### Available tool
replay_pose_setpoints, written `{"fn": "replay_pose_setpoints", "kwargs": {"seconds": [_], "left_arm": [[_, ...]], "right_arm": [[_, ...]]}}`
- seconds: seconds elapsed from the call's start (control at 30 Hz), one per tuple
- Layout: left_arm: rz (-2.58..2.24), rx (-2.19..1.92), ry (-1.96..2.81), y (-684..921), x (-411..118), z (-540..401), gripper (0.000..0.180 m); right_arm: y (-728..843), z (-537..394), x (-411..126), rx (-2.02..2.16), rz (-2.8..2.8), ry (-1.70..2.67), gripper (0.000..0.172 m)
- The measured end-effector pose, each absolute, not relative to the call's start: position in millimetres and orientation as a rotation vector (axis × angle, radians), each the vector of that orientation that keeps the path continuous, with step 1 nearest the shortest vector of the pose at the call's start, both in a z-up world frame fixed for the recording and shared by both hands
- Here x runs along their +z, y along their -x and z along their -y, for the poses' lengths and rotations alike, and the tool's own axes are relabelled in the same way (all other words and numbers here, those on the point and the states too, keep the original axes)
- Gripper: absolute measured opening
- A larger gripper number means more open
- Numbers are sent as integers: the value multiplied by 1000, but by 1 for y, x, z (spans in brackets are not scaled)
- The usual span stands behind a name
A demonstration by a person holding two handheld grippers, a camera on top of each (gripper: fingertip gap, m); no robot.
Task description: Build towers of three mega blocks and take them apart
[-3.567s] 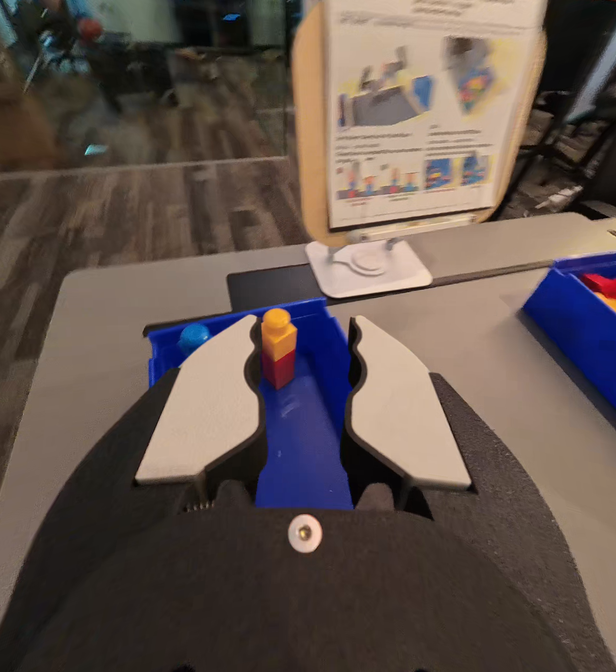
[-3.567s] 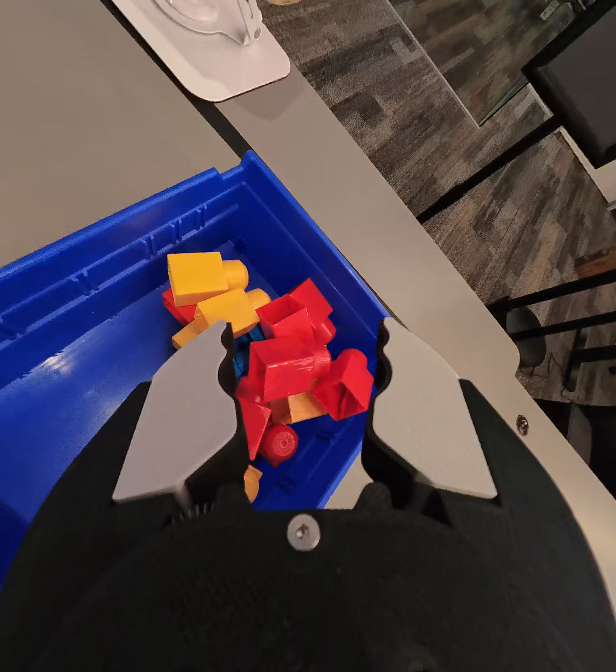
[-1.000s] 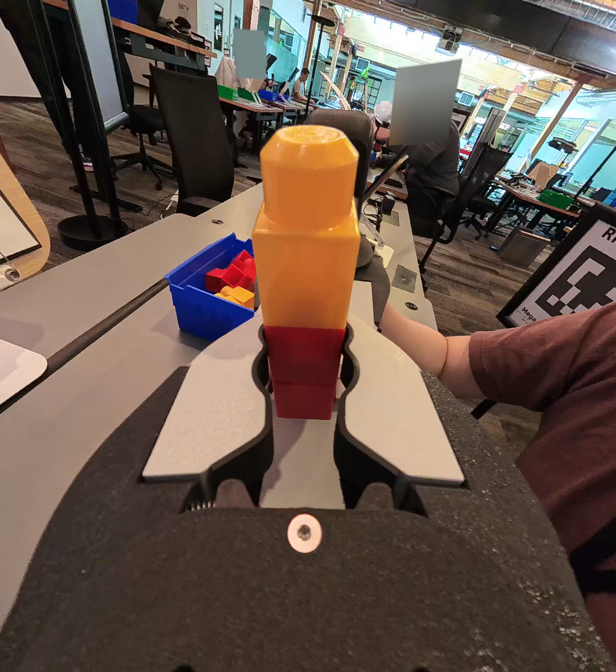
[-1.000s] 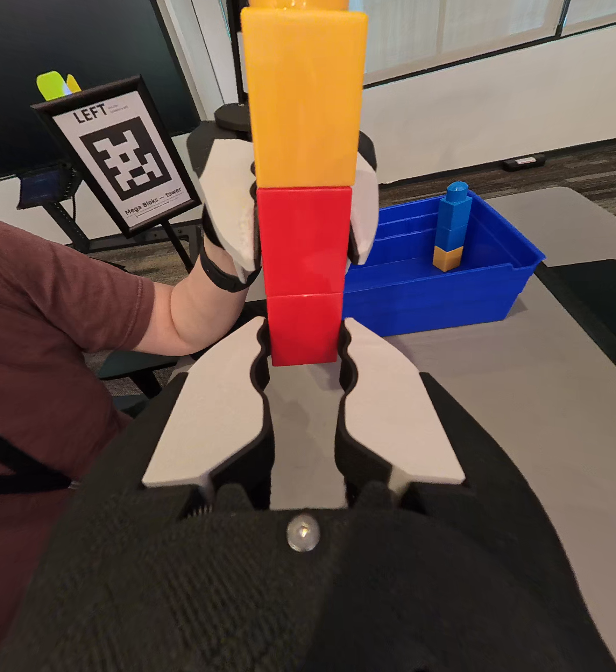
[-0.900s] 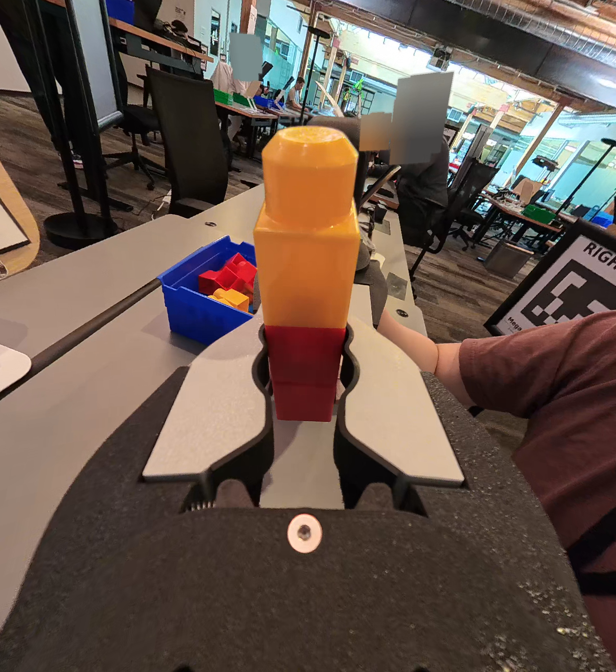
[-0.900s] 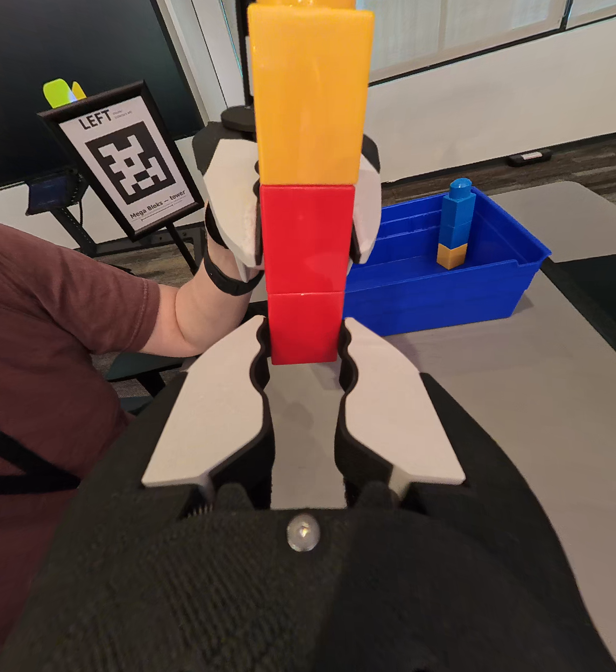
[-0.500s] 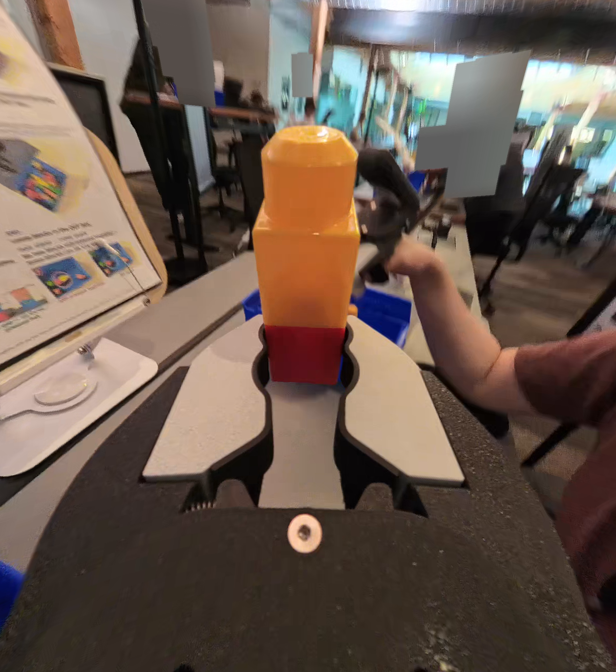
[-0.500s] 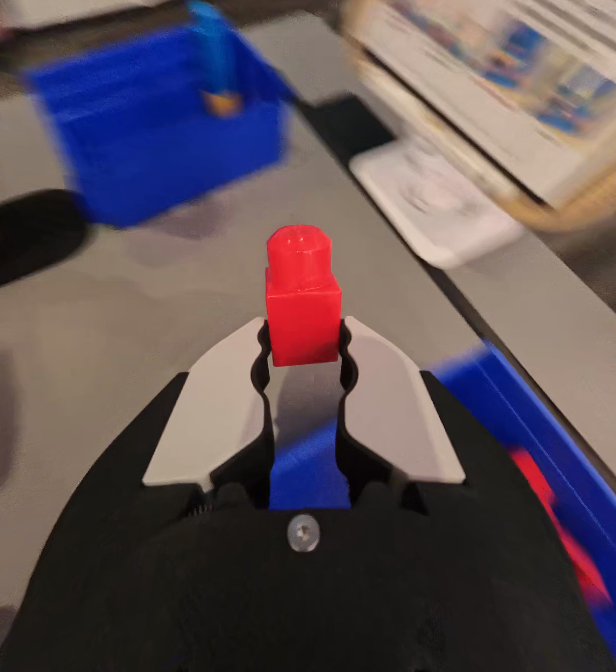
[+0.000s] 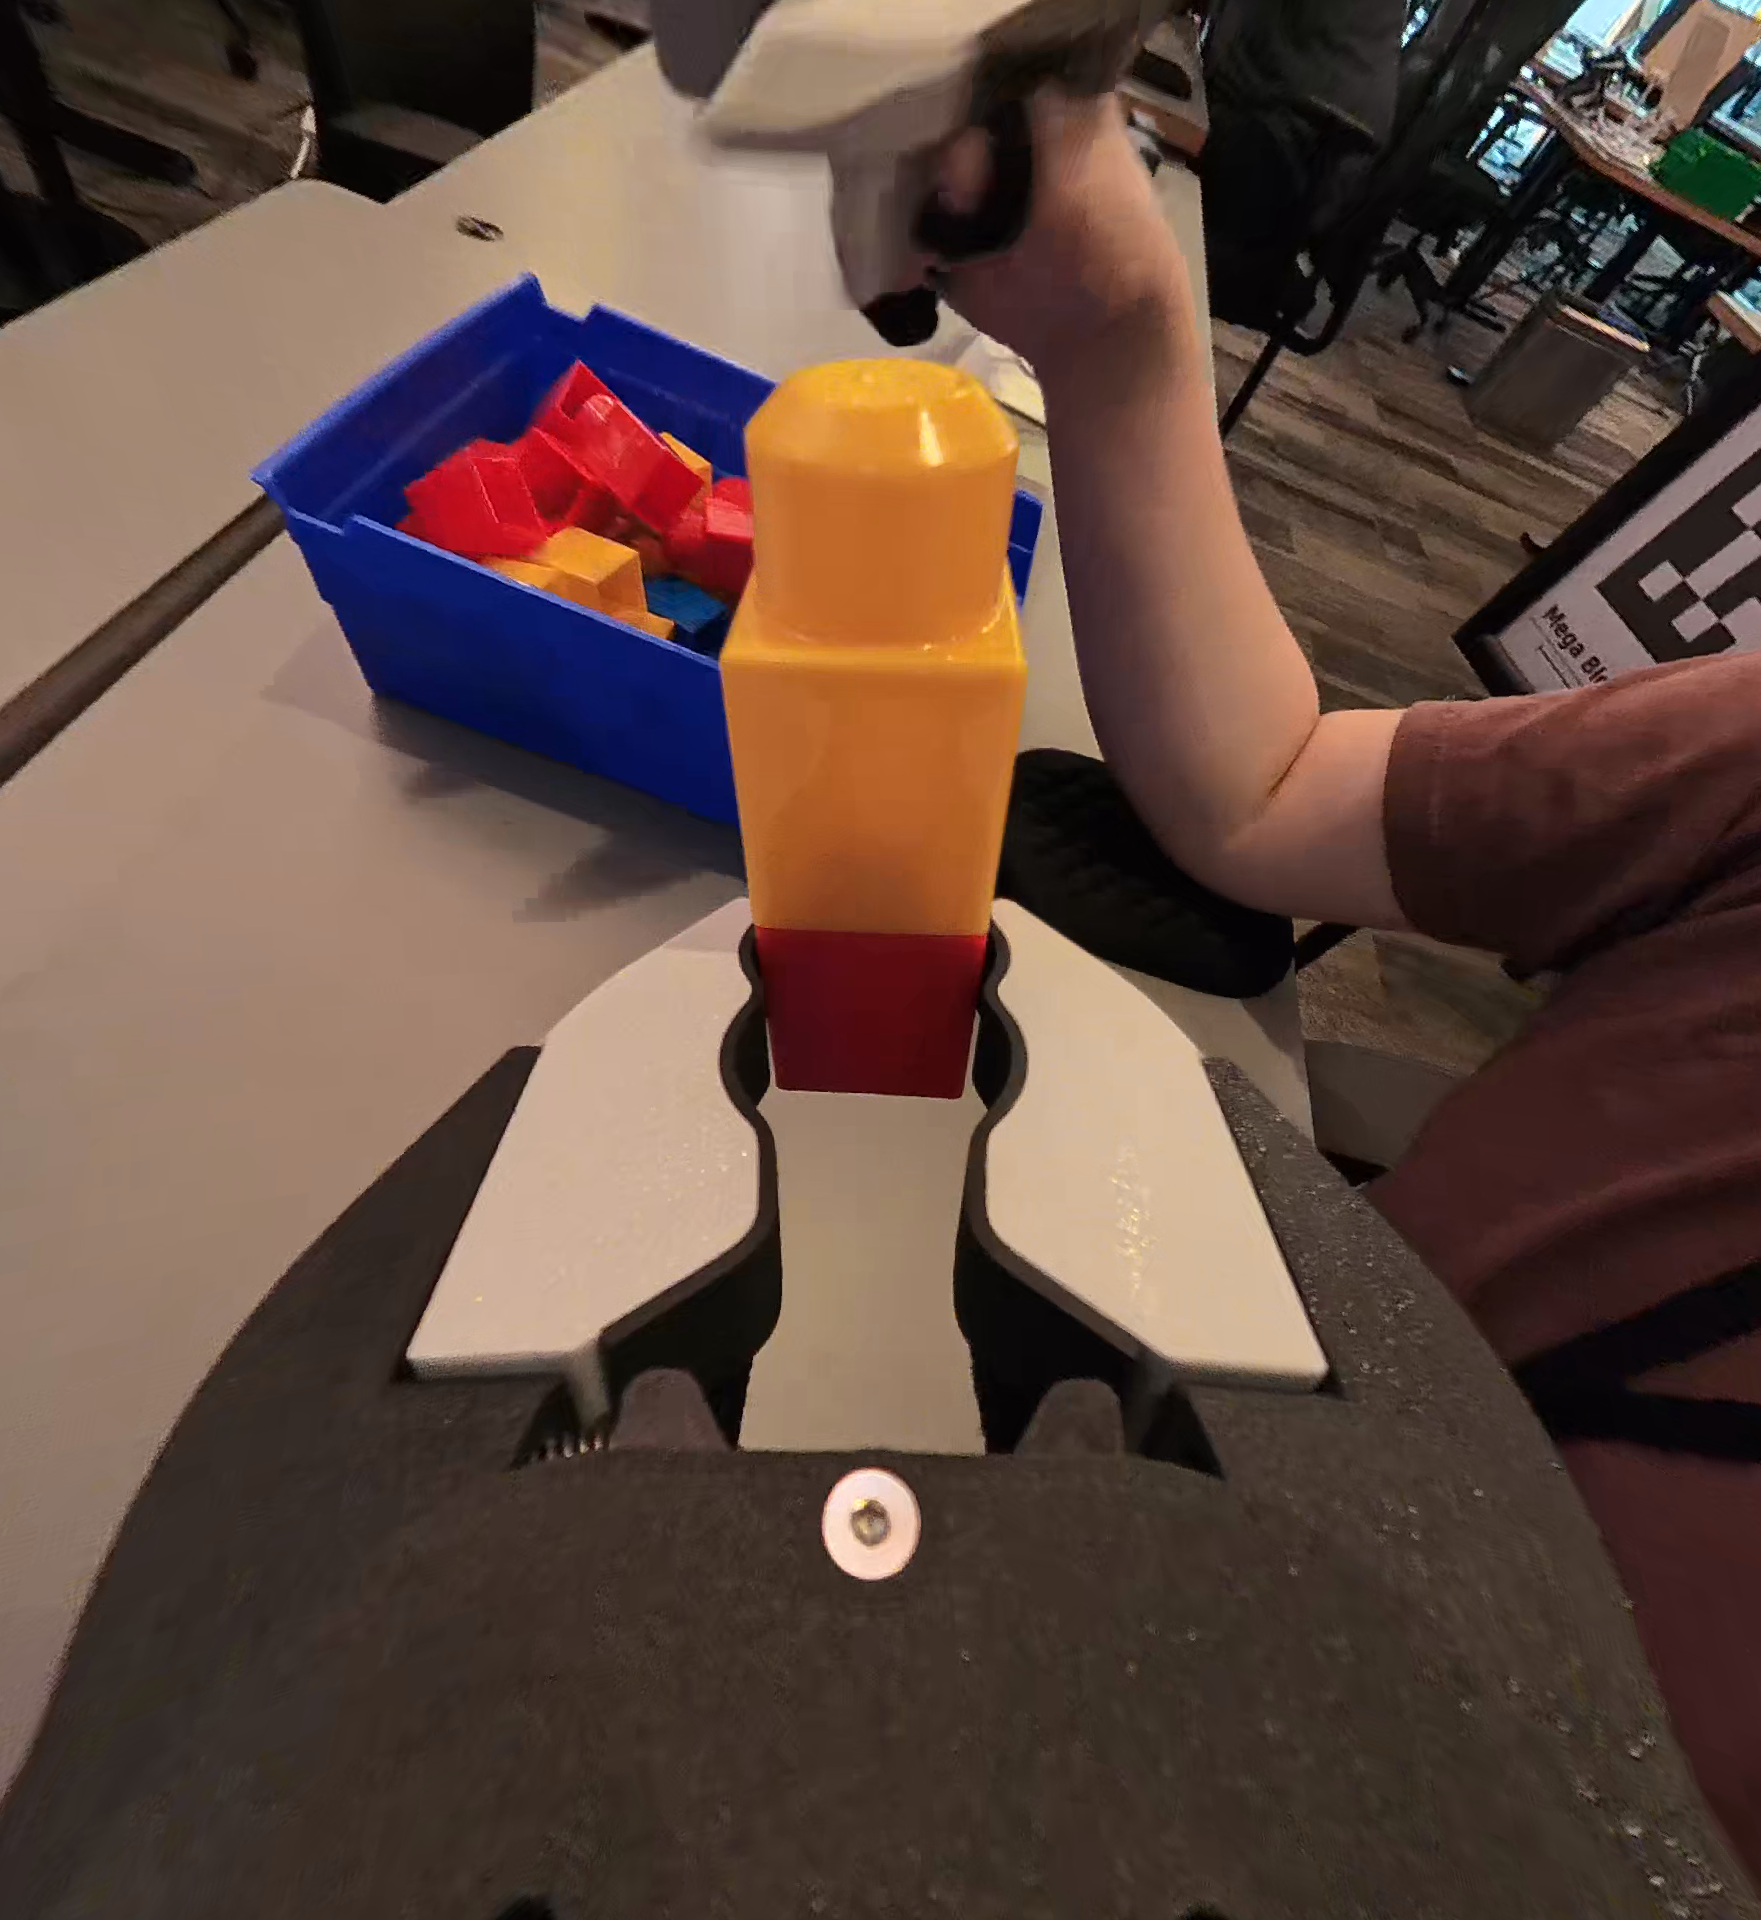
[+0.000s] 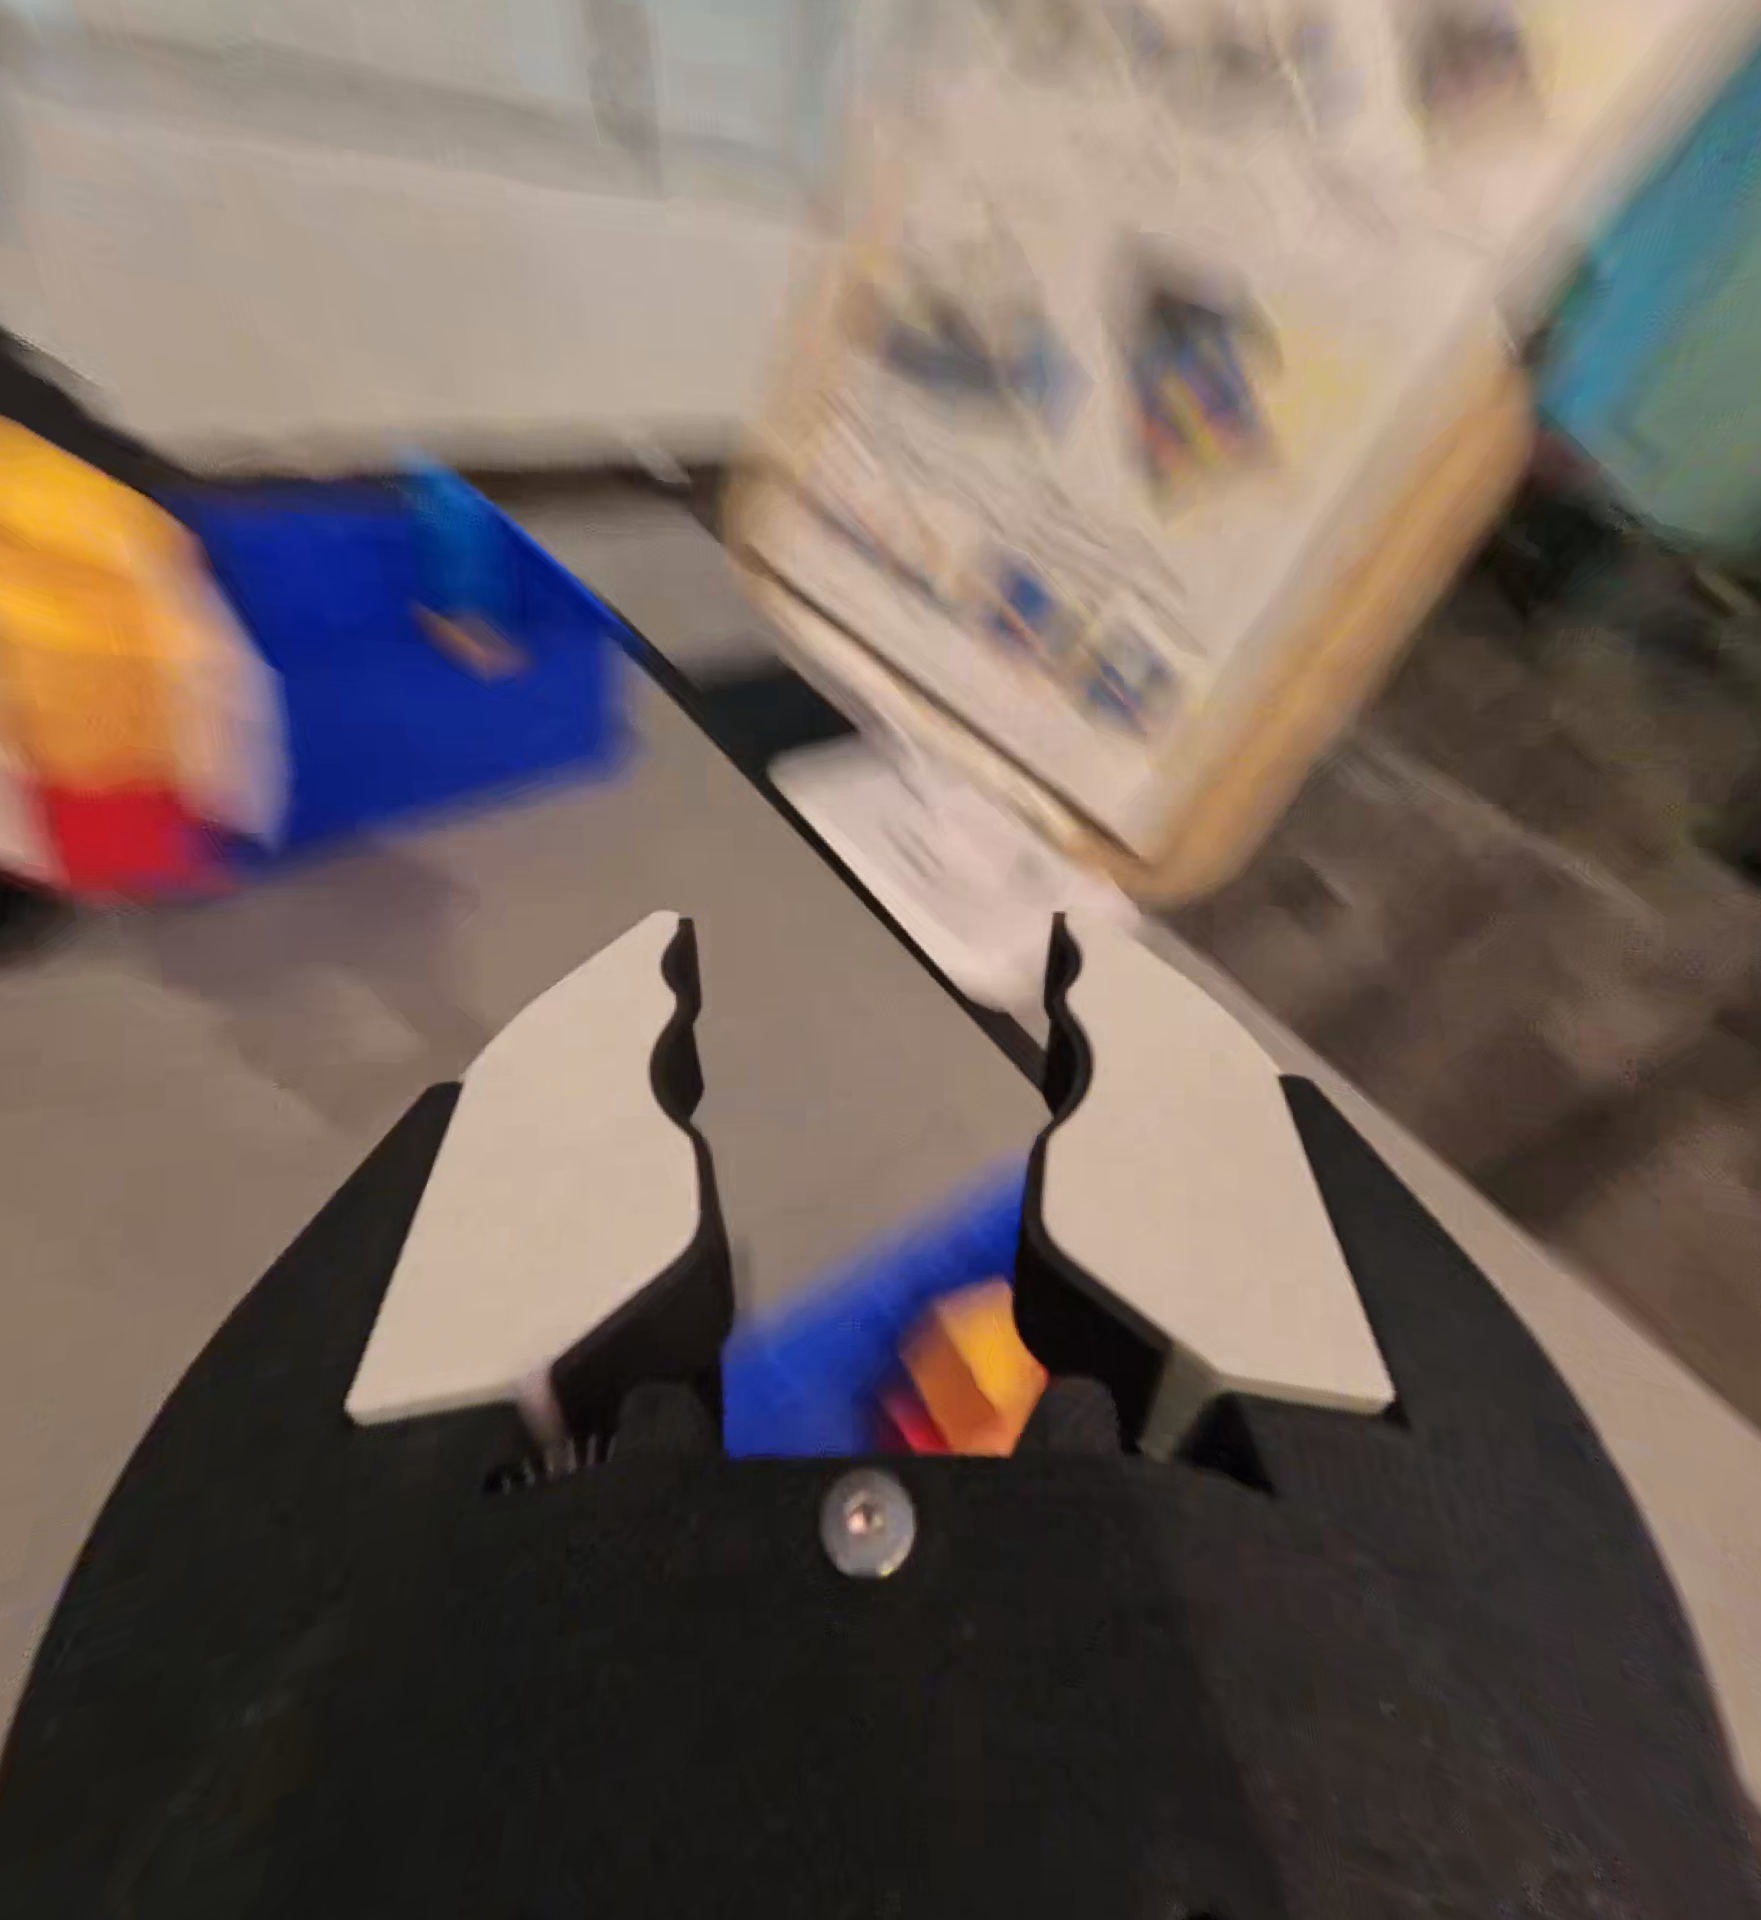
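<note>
Left gripper (image 9: 868,1013) pinches red block (image 9: 868,1013) under yellow block (image 9: 871,727); right gripper (image 10: 871,997) spread, bare; blue bin (image 9: 502,644) beyond.

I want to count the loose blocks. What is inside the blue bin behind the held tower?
The blue bin holds a pile of red blocks, some orange ones and a blue one. The orange block hides its right part.
</note>
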State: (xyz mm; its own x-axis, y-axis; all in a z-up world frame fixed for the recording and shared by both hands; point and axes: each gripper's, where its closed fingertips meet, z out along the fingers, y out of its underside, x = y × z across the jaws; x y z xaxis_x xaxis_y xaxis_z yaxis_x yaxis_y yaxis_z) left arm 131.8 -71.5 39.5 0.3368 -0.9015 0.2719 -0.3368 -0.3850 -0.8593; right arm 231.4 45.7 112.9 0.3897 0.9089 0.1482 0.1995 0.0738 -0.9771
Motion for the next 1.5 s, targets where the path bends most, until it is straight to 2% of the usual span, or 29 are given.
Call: {"fn": "replay_pose_setpoints", "kwargs": {"seconds": [0.03, 0.1, 0.23, 0.27, 0.3, 0.43, 0.5, 0.67, 0.77, 0.93, 1.0, 1.1, 1.17, 1.2, 1.23, 1.3, 1.37, 1.47, 1.5], "left_arm": [[-1093, -1006, 1901, -133, 37, 72, 36], [-1099, -1011, 1909, -135, 35, 72, 36], [-1099, -1057, 1910, -138, 37, 77, 36], [-1107, -1060, 1917, -138, 36, 79, 36], [-1135, -1060, 1926, -138, 34, 82, 36], [-1150, -1102, 1949, -139, 30, 85, 36], [-1325, -1056, 2041, -137, 5, 100, 36], [-1238, -1170, 1955, -145, 26, 98, 36], [-1138, -1275, 1898, -136, 47, 96, 36], [-1077, -1413, 1880, -130, 56, 96, 35], [-1073, -1417, 1885, -129, 56, 96, 35], [-1063, -1459, 1885, -128, 57, 97, 36], [-1040, -1519, 1886, -127, 59, 98, 36], [-1027, -1556, 1885, -127, 60, 99, 35], [-1010, -1591, 1882, -127, 62, 99, 36], [-978, -1652, 1870, -126, 65, 98, 36], [-958, -1673, 1869, -126, 65, 97, 36], [-975, -1714, 1852, -129, 67, 102, 36], [-985, -1718, 1856, -131, 66, 104, 36]], "right_arm": [[-207, -13, 135, 930, 1097, 1289, 60], [-169, 36, 152, 1235, 1159, 1185, 59], [-118, 62, 105, 1272, 1379, 1336, 72], [-111, 64, 95, 1272, 1422, 1356, 68], [-107, 66, 89, 1296, 1446, 1368, 39], [-111, 58, 101, 1467, 1346, 1364, 36], [-129, 37, 120, 1548, 1175, 1351, 36], [-220, -46, 79, 979, 1091, 1688, 36], [-281, -66, 39, 776, 1098, 1903, 36], [-343, -107, -39, 498, 1012, 2228, 52], [-344, -124, -33, 419, 972, 2163, 59], [-302, -113, 35, 453, 1014, 1782, 68], [-243, -61, 88, 600, 1173, 1408, 77], [-214, -23, 105, 679, 1279, 1228, 87], [-188, 14, 114, 723, 1388, 1075, 88], [-149, 61, 108, 650, 1550, 892, 89], [-121, 78, 94, 489, 1628, 828, 90], [-94, 95, 78, 470, 1678, 784, 89], [-91, 96, 75, 454, 1688, 780, 77]]}}
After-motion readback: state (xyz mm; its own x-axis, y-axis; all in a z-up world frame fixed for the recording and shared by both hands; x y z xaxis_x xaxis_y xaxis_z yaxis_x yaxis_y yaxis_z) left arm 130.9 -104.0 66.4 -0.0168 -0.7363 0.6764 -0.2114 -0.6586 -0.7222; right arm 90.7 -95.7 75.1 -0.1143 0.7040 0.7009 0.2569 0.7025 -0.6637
